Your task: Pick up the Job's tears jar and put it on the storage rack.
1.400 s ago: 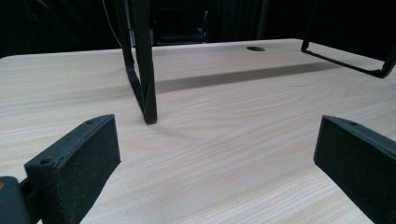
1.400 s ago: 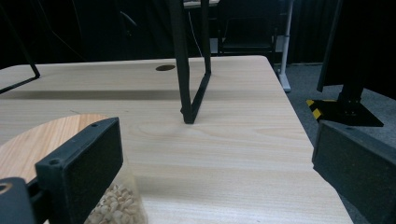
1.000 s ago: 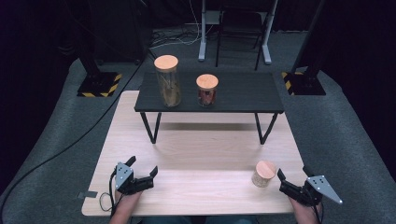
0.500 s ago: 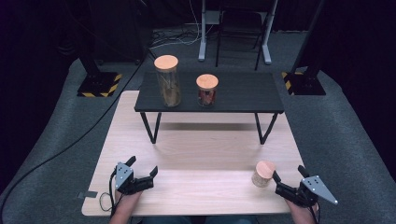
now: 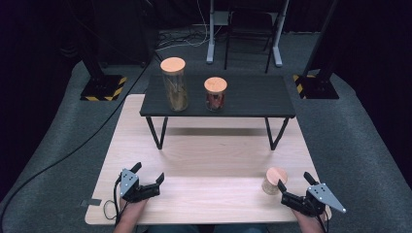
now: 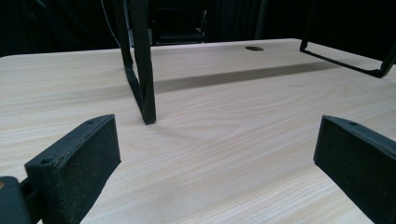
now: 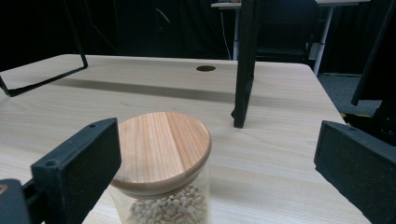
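1. My right gripper [image 5: 294,189] hangs low over the near right corner of the surface [image 5: 209,155], jaws spread wide, with nothing between them yet. The small jar [image 5: 273,180] of pale beans stands upright just ahead of it, toward the left jaw rather than centred, as the right gripper view shows [image 7: 161,172].
2. My left gripper [image 5: 148,175] rests near the near left edge, jaws also spread and empty, well apart from the jar.
3. Main risk as I judge it: if I push forward as I am lined up, the left jaw meets the jar's glass wall or wooden lid [image 7: 161,147] before the right jaw does, and the jar slides or tips over.
4. Second risk: closing on the lid alone. The lid may simply lift or shift, so the jaws belong lower, on the glass.
5. Smooth glass can slip in the pads if I squeeze off-centre; the jar could twist out and roll.
6. Edges: the jar stands close to the near right corner, so a shove to the right or toward me could send it off the surface.
7. Open room: the wide bare stretch between the two grippers and the black shelf [image 5: 218,97] at the far side is free for moving.
8. Obstacles farther off: the shelf's thin right leg [image 5: 274,133] stands beyond the jar, and the tall jar [image 5: 174,85] and short jar [image 5: 215,93] on top could be knocked by a careless lift.
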Demonstrator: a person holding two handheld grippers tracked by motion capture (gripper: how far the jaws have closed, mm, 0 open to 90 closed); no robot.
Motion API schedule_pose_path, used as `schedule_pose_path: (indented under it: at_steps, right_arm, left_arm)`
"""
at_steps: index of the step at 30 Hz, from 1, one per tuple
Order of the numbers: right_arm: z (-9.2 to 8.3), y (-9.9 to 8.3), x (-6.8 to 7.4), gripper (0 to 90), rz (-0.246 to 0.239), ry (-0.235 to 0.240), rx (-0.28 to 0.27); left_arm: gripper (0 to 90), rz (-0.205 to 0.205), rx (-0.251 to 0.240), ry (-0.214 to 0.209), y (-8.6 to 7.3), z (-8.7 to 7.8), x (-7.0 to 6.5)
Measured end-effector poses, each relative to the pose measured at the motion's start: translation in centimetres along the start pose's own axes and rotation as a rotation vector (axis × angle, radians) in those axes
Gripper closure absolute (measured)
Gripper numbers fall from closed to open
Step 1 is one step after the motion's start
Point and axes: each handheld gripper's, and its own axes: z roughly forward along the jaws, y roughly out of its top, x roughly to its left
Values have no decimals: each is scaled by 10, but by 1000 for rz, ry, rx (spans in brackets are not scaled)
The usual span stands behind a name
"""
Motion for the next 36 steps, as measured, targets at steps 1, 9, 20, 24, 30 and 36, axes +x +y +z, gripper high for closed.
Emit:
schedule_pose_path:
  at_steps: [1,9,20,24,30,36]
  right_arm:
    - [0,0,1,0,1,6,3]
    - [1,0,8,0,-10,25,8]
    - [6,-2,14,0,-16,46,30]
    - [8,-3,16,0,-15,54,34]
    - [10,-3,16,0,-16,60,40]
    - [14,-4,19,0,-30,71,51]
  left_arm:
    - [0,0,0,0,0,0,0]
    - [0,0,0,0,0,0,0]
    - [0,-1,-1,0,0,0,0]
    - [0,0,-1,0,0,0,0]
    - [0,0,0,1,0,0,0]
    - [0,0,0,1,0,0,0]
